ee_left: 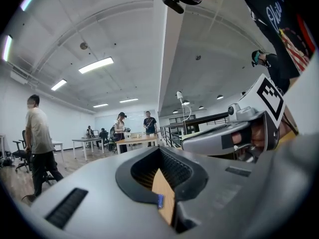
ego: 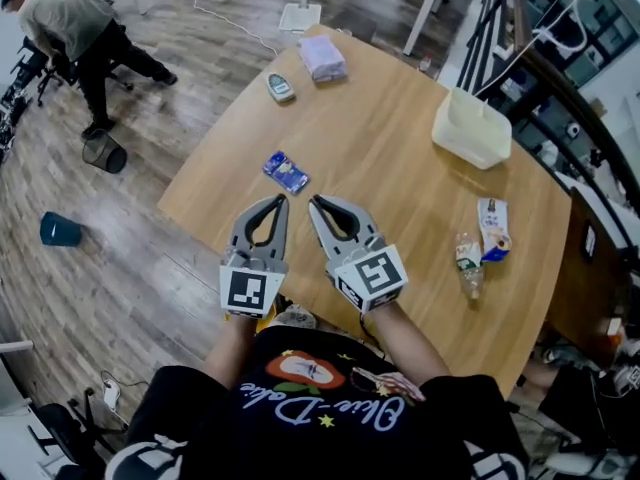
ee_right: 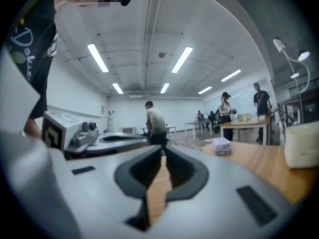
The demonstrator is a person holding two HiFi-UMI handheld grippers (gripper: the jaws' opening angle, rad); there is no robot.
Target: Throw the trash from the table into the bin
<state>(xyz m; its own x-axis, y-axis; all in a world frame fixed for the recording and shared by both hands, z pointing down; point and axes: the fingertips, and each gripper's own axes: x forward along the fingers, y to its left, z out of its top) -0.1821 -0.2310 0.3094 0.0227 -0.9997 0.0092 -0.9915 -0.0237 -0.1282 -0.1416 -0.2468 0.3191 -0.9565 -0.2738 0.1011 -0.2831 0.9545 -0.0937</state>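
On the wooden table (ego: 400, 158) lies a small blue wrapper (ego: 286, 171), just beyond both grippers' tips. My left gripper (ego: 282, 201) and right gripper (ego: 314, 202) hover side by side over the table's near edge. Both are shut and hold nothing. An empty plastic bottle (ego: 468, 264) and a white-and-blue snack packet (ego: 493, 228) lie to the right. Farther off are a small grey-green object (ego: 280, 88) and a pale purple tissue pack (ego: 322, 57). In the left gripper view, the blue wrapper (ee_left: 159, 201) shows through the loop of the closed jaws.
A white lidded container (ego: 470, 128) stands at the table's right. On the floor to the left a black mesh bin (ego: 104, 153) lies tipped and a teal bin (ego: 60, 230) stands nearer. A person (ego: 75, 23) bends over beyond them. A railing (ego: 540, 78) runs along the right.
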